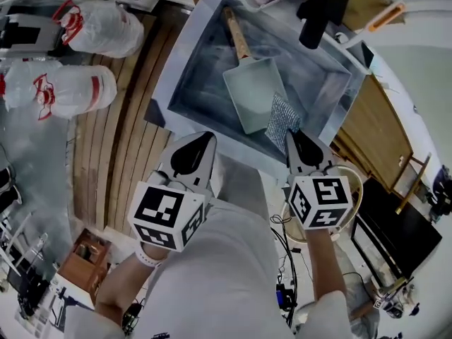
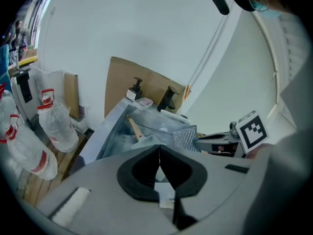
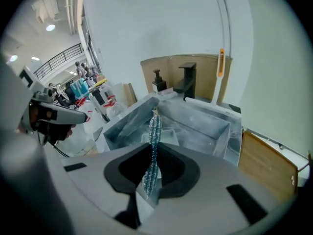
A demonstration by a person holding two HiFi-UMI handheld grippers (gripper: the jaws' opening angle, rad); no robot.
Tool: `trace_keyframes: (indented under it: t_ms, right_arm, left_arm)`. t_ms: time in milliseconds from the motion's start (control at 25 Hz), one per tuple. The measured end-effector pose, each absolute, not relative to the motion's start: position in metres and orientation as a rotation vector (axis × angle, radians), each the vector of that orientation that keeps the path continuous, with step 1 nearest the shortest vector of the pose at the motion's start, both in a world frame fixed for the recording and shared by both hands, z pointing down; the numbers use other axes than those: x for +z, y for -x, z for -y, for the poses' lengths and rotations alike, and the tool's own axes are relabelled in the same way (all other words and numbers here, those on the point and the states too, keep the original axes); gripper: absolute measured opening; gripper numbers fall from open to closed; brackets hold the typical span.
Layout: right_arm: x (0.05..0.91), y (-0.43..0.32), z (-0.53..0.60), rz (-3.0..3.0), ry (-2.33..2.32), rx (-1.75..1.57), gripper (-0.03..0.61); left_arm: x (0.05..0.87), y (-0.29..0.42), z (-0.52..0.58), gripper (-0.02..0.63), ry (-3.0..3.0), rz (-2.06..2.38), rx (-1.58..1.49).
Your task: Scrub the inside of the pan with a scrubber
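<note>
Pre-scrub: right gripper (image 1: 294, 135) fingers clamped on scrubber (image 1: 282, 116)
Pan (image 1: 253, 92) sits in sink (image 1: 189, 56) just ahead of fingers; left gripper (image 1: 206, 138) fingers closed, empty. Next: lower scrubber into pan

Pan in the sink, scrubber at its rim.
I see the pale square pan (image 1: 253, 94) lying open side up in the sink (image 1: 185, 62), its wooden handle (image 1: 237, 35) pointing away from me. The silvery mesh scrubber (image 1: 282, 117) is pinched edge-on in my right gripper (image 1: 294, 138), over the pan's near right corner.
</note>
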State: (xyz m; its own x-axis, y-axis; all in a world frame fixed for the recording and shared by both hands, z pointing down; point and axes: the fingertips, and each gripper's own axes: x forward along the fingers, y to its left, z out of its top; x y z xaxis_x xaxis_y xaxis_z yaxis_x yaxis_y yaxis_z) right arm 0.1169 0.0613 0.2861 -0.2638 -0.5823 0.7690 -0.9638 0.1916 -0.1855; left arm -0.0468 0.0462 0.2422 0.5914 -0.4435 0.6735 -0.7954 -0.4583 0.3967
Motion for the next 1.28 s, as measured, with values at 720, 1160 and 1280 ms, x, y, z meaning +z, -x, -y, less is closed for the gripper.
trace_keyframes:
  t_ms: [720, 1160, 1280]
  right_arm:
    - [0.13, -0.144, -0.117, 2.073, -1.837, 0.709, 0.038]
    - [0.11, -0.118, -0.127, 2.181, -1.777, 0.634, 0.038]
    - [0.109, -0.113, -0.124, 2.2, -1.738, 0.623, 0.038]
  left_arm:
    - [0.136, 0.055, -0.073, 0.006, -2.341, 1.01, 0.505]
    - [0.115, 0.056, -0.074, 0.005, -2.389, 1.006, 0.423]
    - [0.112, 0.052, -0.073, 0.005, -2.393, 1.003, 0.417]
